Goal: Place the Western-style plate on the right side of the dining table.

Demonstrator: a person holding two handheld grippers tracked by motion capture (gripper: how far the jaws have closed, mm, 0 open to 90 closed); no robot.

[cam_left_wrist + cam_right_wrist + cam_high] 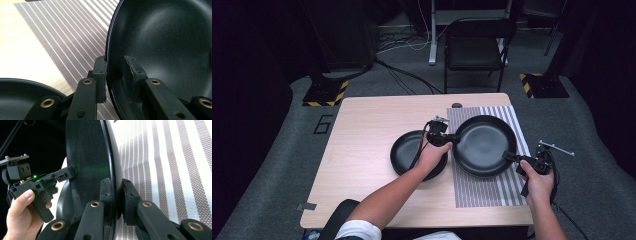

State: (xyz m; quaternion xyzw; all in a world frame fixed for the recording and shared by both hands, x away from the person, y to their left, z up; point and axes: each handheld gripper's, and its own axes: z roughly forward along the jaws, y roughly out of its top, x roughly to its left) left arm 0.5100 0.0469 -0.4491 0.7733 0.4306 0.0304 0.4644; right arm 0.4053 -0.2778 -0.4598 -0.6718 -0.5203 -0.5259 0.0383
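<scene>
on the light wooden table [362,150], 2 round black plates with glossy raised rims sit side by side. the larger black plate [484,145] is over the grey and white striped woven placemat [512,120] on the right half of the table, and both grippers grip it by its rim at opposite edges. the left gripper [455,137] bites the plate's left edge; in the left gripper view 1 jaw stands outside the rim and the other inside the bowl, and the outer pad touches the rim while a small gap seems to show at the inner pad, so the jaws are clenched around the rim. the right gripper [507,155] grips the plate's lower right edge; in the right gripper view its 2 jaws pinch the thin rim from both sides, pads pressing on it. in that view the plate [87,165] stands on edge across the picture, and the other gripper with the hand that holds it shows beyond it at the left. whether the plate rests on the placemat or is lifted just off it, i cannot tell. the smaller black plate [407,152] lies flat on bare wood just left of the placemat, partly under the person's left hand [432,155], close beside the larger one. a black folding chair [474,47] stands on the grey carpet beyond the table.
</scene>
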